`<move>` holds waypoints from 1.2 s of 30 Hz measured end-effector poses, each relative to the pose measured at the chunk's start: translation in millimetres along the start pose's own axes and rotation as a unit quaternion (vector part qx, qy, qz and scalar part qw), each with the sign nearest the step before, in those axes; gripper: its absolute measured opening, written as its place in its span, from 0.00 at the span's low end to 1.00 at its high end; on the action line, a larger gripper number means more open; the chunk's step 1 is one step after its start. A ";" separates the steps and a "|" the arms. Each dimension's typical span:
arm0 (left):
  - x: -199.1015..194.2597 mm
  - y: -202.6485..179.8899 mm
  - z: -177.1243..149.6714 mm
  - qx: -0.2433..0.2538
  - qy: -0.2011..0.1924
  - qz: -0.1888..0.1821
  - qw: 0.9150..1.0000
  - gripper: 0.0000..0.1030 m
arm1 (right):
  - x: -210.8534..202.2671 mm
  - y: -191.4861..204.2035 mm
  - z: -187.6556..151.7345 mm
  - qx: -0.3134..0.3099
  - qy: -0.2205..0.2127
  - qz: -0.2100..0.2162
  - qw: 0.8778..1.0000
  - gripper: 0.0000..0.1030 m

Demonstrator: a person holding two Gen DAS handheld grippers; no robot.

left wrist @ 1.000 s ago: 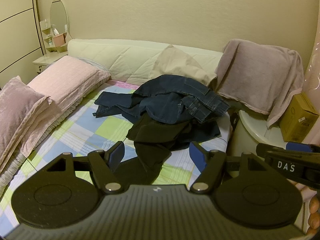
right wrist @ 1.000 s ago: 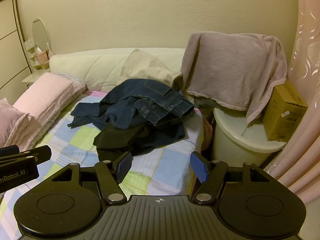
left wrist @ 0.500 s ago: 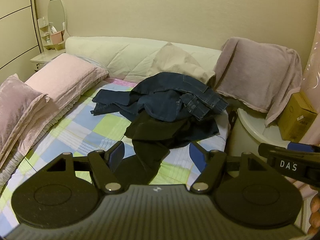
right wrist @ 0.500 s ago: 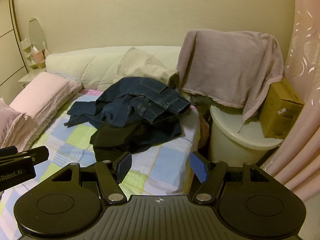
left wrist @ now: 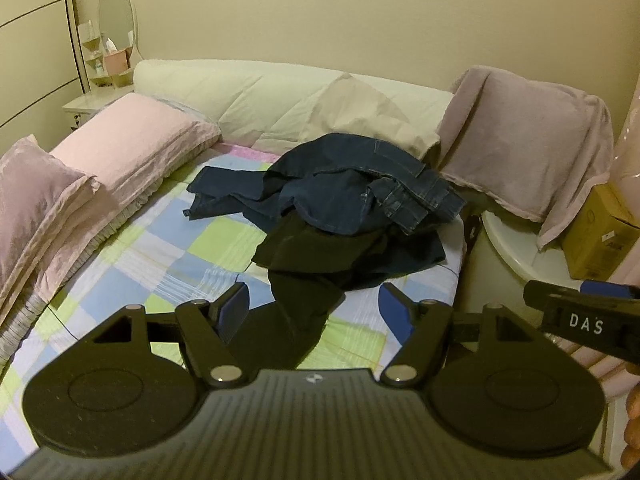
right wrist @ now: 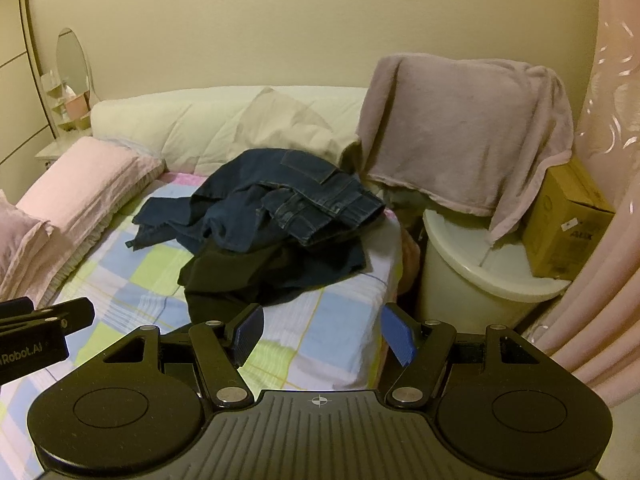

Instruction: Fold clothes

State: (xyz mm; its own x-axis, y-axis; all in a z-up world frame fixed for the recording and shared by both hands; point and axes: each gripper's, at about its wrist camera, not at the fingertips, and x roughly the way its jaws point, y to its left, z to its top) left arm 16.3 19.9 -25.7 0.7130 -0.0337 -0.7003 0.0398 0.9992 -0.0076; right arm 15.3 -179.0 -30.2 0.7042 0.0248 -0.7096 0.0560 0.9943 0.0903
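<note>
Both views edge closer to clothes pile heaped mid-bed on checked sheet, left gripper & right gripper spread w/ nothing held—approach step, next prob. needs picking one garment.

Home bedroom, bed with checked sheet, pink pillows, vanity mirror

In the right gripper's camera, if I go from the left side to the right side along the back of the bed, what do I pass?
Oval mirror → pink pillow → dark blue jeans → mauve blanket → cardboard box → pink curtain.
</note>
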 end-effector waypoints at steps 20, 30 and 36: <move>105.7 5.1 23.2 -0.051 0.083 0.027 0.995 0.66 | 112.9 -26.8 19.6 -0.062 0.075 0.049 0.994 0.66; 204.5 -23.8 47.2 -0.088 0.133 -0.007 0.987 0.66 | 191.9 -64.1 54.8 -0.108 0.059 0.023 0.992 0.66; 258.3 -38.6 65.9 -0.088 0.143 -0.006 0.986 0.66 | 236.5 -73.3 74.8 -0.159 0.048 0.023 0.986 0.66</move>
State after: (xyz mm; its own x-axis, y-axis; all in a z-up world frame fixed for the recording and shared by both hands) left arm 245.1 -28.8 -159.3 0.4849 -0.0633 -0.8723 -0.0923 0.9881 -0.1230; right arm 230.6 -253.7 -152.3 0.6290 0.0648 -0.7747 -0.2106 0.9735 -0.0895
